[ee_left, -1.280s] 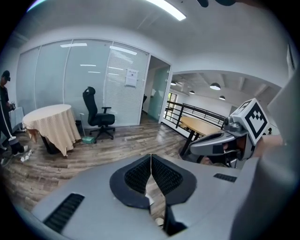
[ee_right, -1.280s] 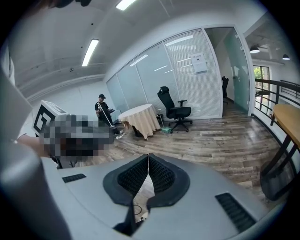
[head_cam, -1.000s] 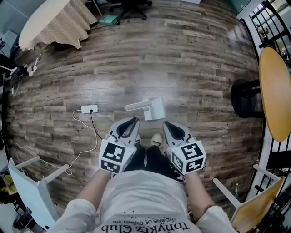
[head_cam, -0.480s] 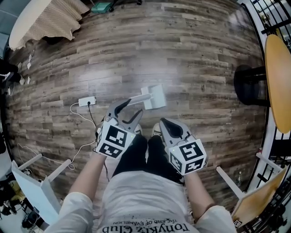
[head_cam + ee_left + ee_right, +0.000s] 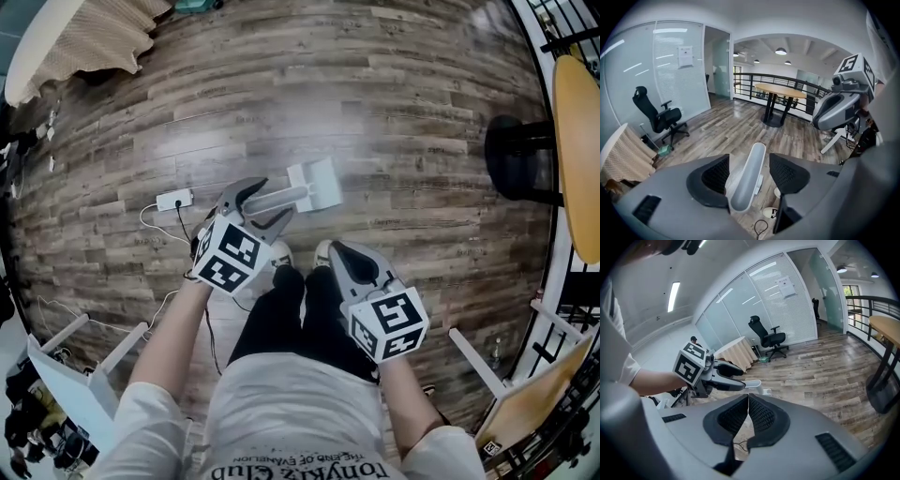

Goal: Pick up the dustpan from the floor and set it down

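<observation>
My left gripper [image 5: 263, 204]: jaws just opened wide, straddling dustpan handle [image 5: 750, 173], pads not yet pressing, lined up for grasp. Right gripper [image 5: 748, 416] clenched, empty, held aside.

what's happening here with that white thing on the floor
A person stands on a wooden floor with a claw in each hand. The left claw reaches down to the white dustpan on the floor; its jaws have just been opening and now stand apart around the handle, not yet pressing it. The right claw is shut and empty, held by the person's legs.
</observation>
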A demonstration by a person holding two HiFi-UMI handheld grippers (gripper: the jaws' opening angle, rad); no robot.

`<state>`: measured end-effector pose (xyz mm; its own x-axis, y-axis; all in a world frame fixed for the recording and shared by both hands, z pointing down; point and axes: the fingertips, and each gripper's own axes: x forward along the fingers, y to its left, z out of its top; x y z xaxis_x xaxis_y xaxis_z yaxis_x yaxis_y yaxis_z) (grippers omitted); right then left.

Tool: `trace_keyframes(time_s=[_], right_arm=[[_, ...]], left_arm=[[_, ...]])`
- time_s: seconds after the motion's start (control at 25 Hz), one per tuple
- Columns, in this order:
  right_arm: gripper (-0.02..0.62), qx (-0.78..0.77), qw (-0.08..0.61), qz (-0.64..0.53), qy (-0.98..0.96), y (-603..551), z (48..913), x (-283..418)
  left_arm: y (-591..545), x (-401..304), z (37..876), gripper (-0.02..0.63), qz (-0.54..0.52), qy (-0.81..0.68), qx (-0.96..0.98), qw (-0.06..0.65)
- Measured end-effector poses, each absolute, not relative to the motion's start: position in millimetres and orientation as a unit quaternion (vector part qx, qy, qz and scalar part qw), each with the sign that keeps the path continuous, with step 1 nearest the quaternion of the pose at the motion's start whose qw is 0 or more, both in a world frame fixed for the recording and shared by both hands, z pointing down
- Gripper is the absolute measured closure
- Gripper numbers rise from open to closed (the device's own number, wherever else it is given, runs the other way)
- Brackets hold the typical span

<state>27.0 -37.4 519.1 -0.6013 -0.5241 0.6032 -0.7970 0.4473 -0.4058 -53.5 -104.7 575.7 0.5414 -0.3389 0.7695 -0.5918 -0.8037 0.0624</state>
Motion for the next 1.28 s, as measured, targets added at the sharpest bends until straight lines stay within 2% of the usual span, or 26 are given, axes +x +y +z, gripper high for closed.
trace_keyframes(time_s=[0.88, 1.08, 1.28], right_arm=[[0.569, 0.412, 0.2, 0.375, -0.806, -35.9, 542.6, 33.8], [0.569, 0.411, 0.201, 0.374, -0.807, -36.9, 543.3, 33.0], [0.571, 0.41, 0.198, 0.374, -0.808, -38.5, 543.5, 31.4]], left_arm=[[-102.9, -30.7, 631.8, 0.341, 0.452, -0.145, 0.863, 0.173], [-107.9, -30.1, 631.8, 0.417, 0.449, -0.153, 0.865, 0.164], [-103.7, -28.9, 632.4, 0.456, 0.456, -0.136, 0.867, 0.148]])
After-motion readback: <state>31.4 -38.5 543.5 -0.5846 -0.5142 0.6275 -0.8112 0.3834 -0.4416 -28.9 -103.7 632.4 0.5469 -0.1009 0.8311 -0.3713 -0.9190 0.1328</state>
